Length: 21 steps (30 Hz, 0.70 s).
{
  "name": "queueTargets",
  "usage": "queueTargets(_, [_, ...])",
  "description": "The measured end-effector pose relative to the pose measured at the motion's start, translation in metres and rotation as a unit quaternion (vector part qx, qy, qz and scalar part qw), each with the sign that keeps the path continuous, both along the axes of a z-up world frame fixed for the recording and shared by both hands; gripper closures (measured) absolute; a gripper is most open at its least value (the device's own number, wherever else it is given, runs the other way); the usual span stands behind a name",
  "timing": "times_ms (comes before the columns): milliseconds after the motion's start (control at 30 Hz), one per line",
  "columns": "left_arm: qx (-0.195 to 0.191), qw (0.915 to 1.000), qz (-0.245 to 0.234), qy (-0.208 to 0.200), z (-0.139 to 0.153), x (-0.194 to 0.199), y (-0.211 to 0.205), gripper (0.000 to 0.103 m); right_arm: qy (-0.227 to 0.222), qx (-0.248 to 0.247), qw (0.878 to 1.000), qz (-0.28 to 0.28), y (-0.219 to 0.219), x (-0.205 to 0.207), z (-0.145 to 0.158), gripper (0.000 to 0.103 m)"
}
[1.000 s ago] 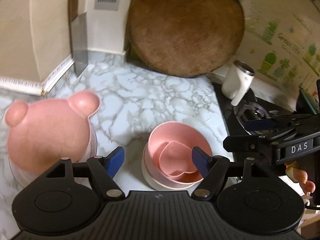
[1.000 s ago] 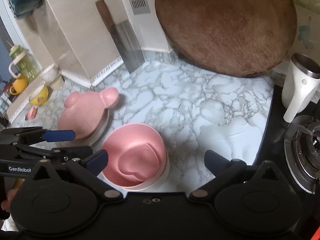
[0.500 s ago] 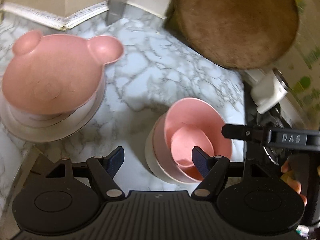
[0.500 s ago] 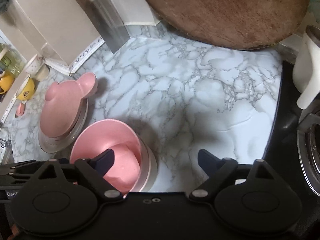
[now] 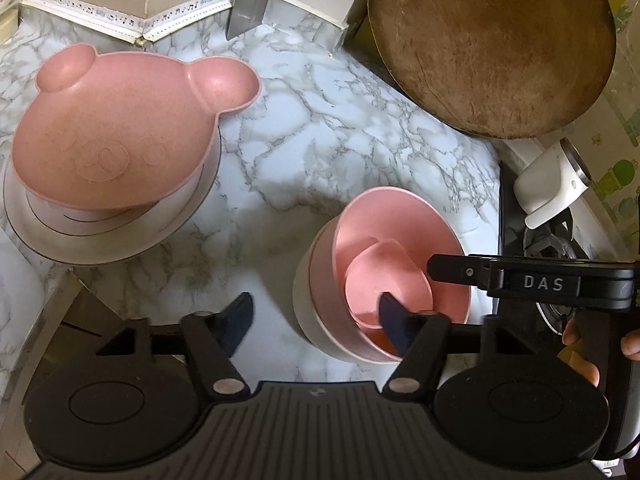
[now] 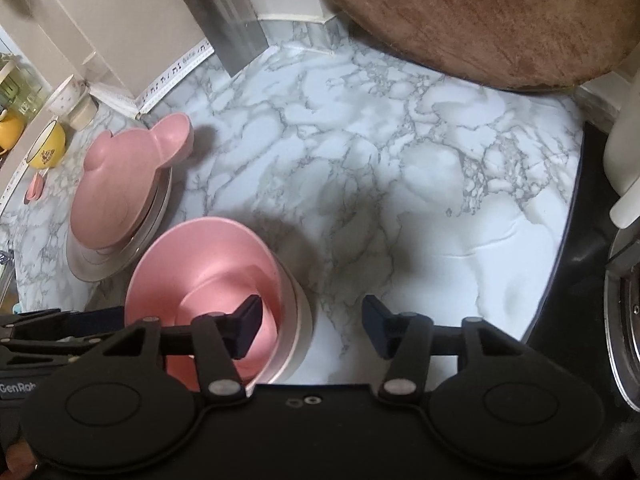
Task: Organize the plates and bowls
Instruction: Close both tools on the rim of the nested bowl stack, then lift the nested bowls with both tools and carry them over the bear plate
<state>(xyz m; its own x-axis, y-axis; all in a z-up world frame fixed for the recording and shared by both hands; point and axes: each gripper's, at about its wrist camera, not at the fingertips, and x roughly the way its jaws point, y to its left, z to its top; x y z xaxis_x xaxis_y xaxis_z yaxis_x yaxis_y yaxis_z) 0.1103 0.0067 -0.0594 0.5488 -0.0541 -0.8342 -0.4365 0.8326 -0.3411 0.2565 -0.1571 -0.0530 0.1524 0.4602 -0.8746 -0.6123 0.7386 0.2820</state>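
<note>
A stack of bowls stands on the marble counter: a white bowl (image 5: 304, 304) at the bottom, a pink bowl (image 5: 400, 216) (image 6: 208, 248) in it, and a small heart-shaped pink bowl (image 5: 384, 276) inside that. My left gripper (image 5: 316, 320) straddles the stack's near-left wall, one finger inside and one outside; its jaws are closing and the pads are clear of the wall. My right gripper (image 6: 312, 320) straddles the right wall the same way, also closing without touching. A pink bear-shaped plate (image 5: 112, 140) (image 6: 120, 192) rests on white plates (image 5: 120, 236) to the left.
A round wooden board (image 5: 492, 40) and a cleaver (image 5: 248, 0) lean on the back wall. A white mug (image 5: 552, 184) and the gas stove (image 5: 552, 240) are to the right. A yellow bowl (image 6: 46, 146) sits far left. The counter's edge (image 5: 40, 320) runs at lower left.
Both grippers have come down onto the bowl stack and their jaws have narrowed. The right gripper's left finger has gone inside the pink bowl. The left view has rolled.
</note>
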Motion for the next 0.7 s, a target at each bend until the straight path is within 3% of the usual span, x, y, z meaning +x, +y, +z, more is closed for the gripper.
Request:
queueTargets(100, [-0.01,0.9999,-0.003,0.003,-0.004,0.001,0.0,0.053,0.014,0.002,1.0,0.0,0.0,0.001,-0.003,0.056])
queueTargets(400, [-0.041,0.9991,-0.005,-0.001,-0.009,0.002,0.003,0.07,0.046,0.004,0.999,0.005,0.002,-0.003,-0.013,0.07])
queueTargets(500, [-0.036,0.9993,-0.01,-0.003,-0.008,0.003,0.001,0.073,0.05,0.011,0.999,0.004,0.002,-0.005,-0.012,0.078])
queueTargets(700, [-0.033,0.9993,-0.016,-0.005,-0.008,0.004,0.0,0.075,0.047,0.009,0.999,-0.001,0.002,-0.008,-0.01,0.08])
